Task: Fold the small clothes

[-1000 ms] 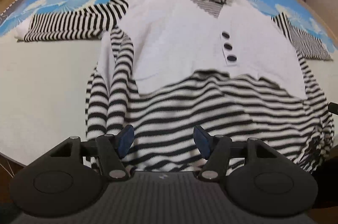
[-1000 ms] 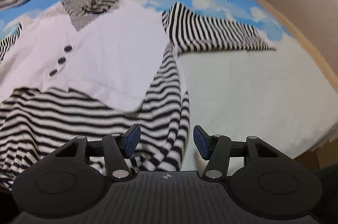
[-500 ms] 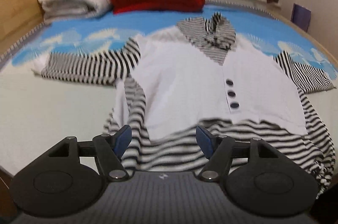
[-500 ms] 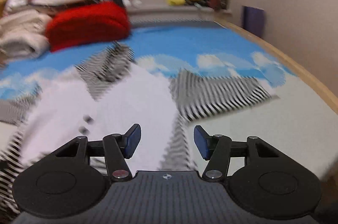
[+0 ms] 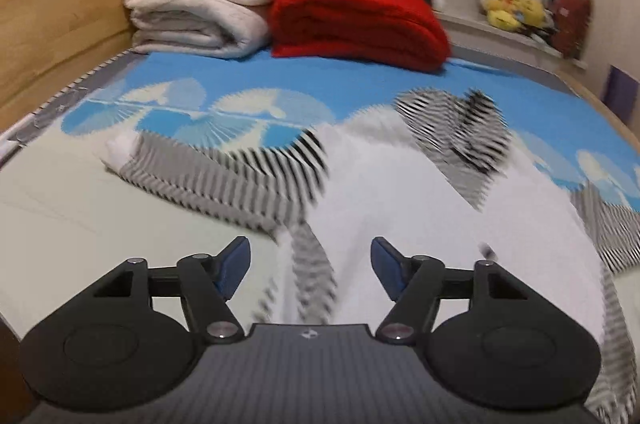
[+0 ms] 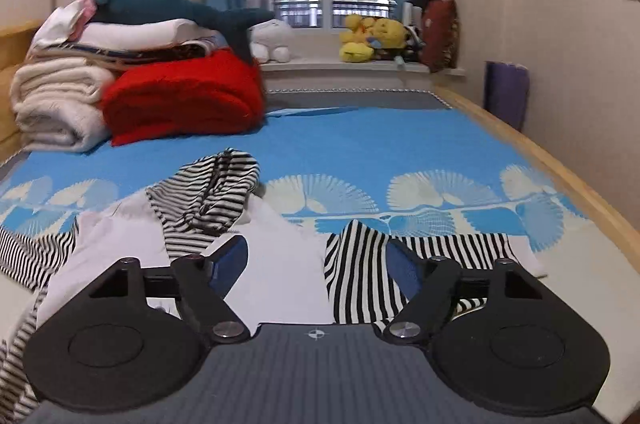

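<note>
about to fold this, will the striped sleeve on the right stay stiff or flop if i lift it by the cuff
Probably floppy: the striped sleeve is thin knit lying flat on the bed. It looks light, and would likely sag and drag the white body along.

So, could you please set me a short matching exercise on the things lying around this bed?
Things:
1. thick red folded blanket
2. yellow plush toys
3. dark teal plush shark
4. black-and-white striped sleeve

Places:
A. on the window sill
B. flat on the bed, just ahead of the right tool
C. on top of the stacked linen
D. beside the cream folded blanket

Pairs: 1-D, 2-A, 3-C, 4-B
</note>
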A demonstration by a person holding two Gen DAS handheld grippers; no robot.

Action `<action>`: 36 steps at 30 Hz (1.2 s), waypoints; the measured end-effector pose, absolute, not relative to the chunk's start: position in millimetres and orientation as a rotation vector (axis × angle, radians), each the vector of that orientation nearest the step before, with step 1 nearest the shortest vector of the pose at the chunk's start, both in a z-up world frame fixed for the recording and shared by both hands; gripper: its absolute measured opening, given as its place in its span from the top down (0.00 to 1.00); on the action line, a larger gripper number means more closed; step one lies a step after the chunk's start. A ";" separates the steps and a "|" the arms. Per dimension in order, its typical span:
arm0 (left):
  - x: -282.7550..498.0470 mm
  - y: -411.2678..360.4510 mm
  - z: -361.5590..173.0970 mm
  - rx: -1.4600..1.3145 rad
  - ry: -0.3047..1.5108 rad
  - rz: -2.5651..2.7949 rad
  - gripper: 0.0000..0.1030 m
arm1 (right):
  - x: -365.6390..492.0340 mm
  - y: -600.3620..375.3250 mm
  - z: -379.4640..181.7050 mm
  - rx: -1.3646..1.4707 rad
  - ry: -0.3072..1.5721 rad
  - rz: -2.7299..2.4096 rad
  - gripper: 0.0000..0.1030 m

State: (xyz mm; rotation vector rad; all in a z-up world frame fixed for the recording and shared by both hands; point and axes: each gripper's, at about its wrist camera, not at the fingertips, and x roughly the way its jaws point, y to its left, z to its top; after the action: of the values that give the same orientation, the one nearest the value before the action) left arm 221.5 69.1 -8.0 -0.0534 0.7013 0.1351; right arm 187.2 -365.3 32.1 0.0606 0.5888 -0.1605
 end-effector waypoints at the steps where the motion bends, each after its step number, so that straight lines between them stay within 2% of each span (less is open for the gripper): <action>1: 240.5 80.9 -5.5 -0.075 0.705 0.161 0.37 | 188.9 -365.3 30.7 0.056 0.595 -0.170 0.27; 3: 273.6 105.0 -5.2 -0.114 0.707 0.192 0.47 | 191.8 -365.4 26.4 0.070 0.619 -0.173 0.29; 5: 304.1 132.1 -12.1 -0.130 0.704 0.229 0.66 | 195.5 -368.5 23.8 0.102 0.642 -0.161 0.37; 7: 332.4 165.5 -28.6 -0.153 0.715 0.292 0.75 | 196.0 -366.6 21.4 0.097 0.655 -0.143 0.59; 9: 351.6 199.1 -51.7 -0.202 0.751 0.350 0.77 | 196.7 -364.6 21.8 0.062 0.658 -0.141 0.74; 10: 358.1 212.5 -62.7 -0.229 0.781 0.375 0.77 | 196.5 -364.0 22.8 0.041 0.655 -0.151 0.77; 12: 370.5 243.4 -84.2 -0.322 0.845 0.447 0.77 | 195.8 -365.0 24.1 0.013 0.646 -0.174 0.77; 15: 382.5 274.2 -96.7 -0.390 0.841 0.513 0.77 | 203.8 -369.4 18.5 -0.004 0.674 -0.187 0.77; 19: 396.6 294.7 -109.6 -0.369 0.833 0.558 0.66 | 216.3 -375.2 9.9 -0.027 0.717 -0.207 0.76; 22: 406.7 306.1 -120.2 -0.374 0.844 0.580 0.64 | 222.2 -375.4 4.0 -0.053 0.735 -0.218 0.73; 26: 415.7 316.2 -129.9 -0.406 0.844 0.594 0.52 | 226.6 -369.1 -1.4 -0.102 0.747 -0.215 0.71; 31: 424.8 325.2 -131.9 -0.449 0.835 0.574 0.50 | 228.8 -362.0 -3.9 -0.155 0.739 -0.227 0.71; 32: 426.2 326.7 -132.7 -0.461 0.834 0.572 0.52 | 229.1 -361.6 -3.7 -0.158 0.736 -0.232 0.71; 33: 427.5 327.6 -132.8 -0.465 0.835 0.571 0.58 | 229.8 -361.1 -3.7 -0.160 0.734 -0.236 0.71; 35: 431.2 326.6 -131.7 -0.455 0.845 0.560 0.94 | 231.1 -359.9 -5.2 -0.164 0.735 -0.243 0.71; 36: 432.4 325.7 -129.5 -0.444 0.844 0.566 0.97 | 231.3 -358.9 -5.3 -0.167 0.736 -0.245 0.71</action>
State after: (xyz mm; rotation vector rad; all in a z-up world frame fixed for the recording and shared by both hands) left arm 432.4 325.8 -129.5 -0.4445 0.8445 0.5657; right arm 231.3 -358.9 -5.3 -0.1672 0.7364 -0.2451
